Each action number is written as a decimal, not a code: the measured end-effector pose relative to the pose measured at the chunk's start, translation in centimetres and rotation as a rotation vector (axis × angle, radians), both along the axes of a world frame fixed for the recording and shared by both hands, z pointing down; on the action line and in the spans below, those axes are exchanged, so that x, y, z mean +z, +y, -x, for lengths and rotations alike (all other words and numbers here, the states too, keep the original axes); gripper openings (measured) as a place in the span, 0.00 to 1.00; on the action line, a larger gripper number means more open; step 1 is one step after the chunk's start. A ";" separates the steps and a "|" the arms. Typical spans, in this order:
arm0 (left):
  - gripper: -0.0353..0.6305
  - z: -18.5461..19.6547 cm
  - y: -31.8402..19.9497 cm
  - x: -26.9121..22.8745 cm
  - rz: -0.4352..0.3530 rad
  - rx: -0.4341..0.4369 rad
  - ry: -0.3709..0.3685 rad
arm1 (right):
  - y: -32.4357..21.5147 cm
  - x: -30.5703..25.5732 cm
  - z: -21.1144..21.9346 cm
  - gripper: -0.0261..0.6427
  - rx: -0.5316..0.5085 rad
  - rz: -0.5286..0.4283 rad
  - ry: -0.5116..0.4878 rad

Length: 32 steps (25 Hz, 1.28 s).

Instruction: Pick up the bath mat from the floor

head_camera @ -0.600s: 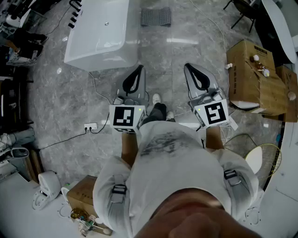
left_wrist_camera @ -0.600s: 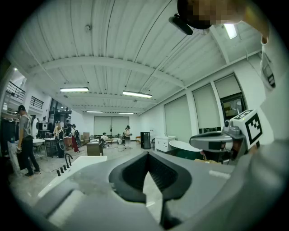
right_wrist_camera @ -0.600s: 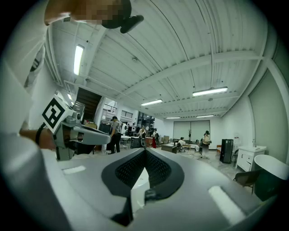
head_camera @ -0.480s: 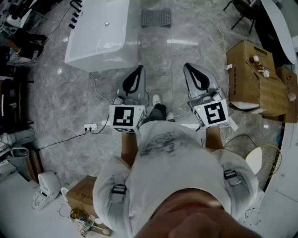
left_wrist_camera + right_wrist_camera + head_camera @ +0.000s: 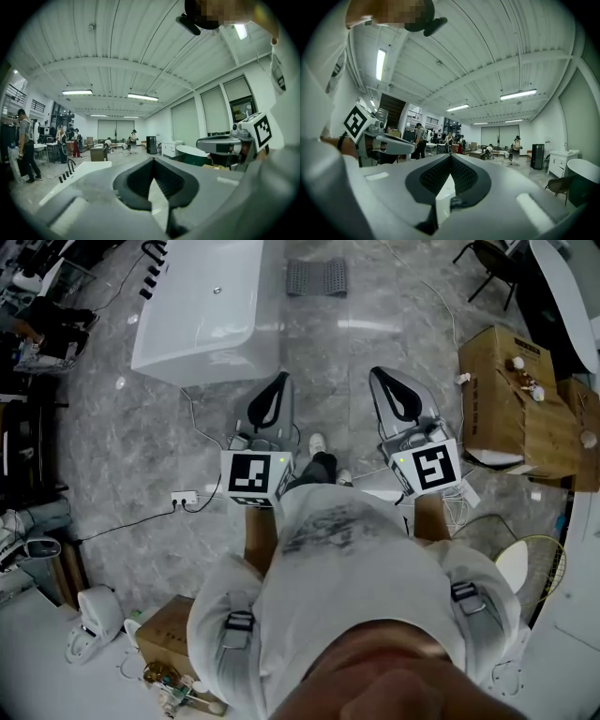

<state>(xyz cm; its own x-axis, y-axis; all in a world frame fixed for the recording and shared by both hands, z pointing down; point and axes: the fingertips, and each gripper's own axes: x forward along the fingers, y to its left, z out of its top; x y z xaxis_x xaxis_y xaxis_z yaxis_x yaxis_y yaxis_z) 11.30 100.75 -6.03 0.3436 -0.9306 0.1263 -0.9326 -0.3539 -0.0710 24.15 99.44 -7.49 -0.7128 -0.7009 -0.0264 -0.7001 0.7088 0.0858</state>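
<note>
The grey left gripper (image 5: 279,381) and grey right gripper (image 5: 382,379), each bearing a black-and-white square marker, had jaws pressed together on nothing. The dark grey ribbed bath mat (image 5: 316,277) lay well ahead on the grey marble floor (image 5: 141,456), near the white bathtub (image 5: 202,306).

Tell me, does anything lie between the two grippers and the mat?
Nothing visible does. Bare floor runs from the left gripper and right gripper to the mat; the tub stands off to the left of that path.
</note>
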 end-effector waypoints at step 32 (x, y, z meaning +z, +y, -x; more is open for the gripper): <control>0.06 8.4 -15.5 2.0 0.053 0.102 0.085 | -14.1 2.0 7.8 0.04 0.075 0.054 0.055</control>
<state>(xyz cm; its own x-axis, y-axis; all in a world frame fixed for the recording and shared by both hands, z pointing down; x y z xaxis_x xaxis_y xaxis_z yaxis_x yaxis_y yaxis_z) 2.87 85.24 -4.05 0.4473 -0.8832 0.1410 -0.8936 -0.4480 0.0281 16.38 85.37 -5.48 -0.6574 -0.7519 0.0502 -0.7469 0.6589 0.0887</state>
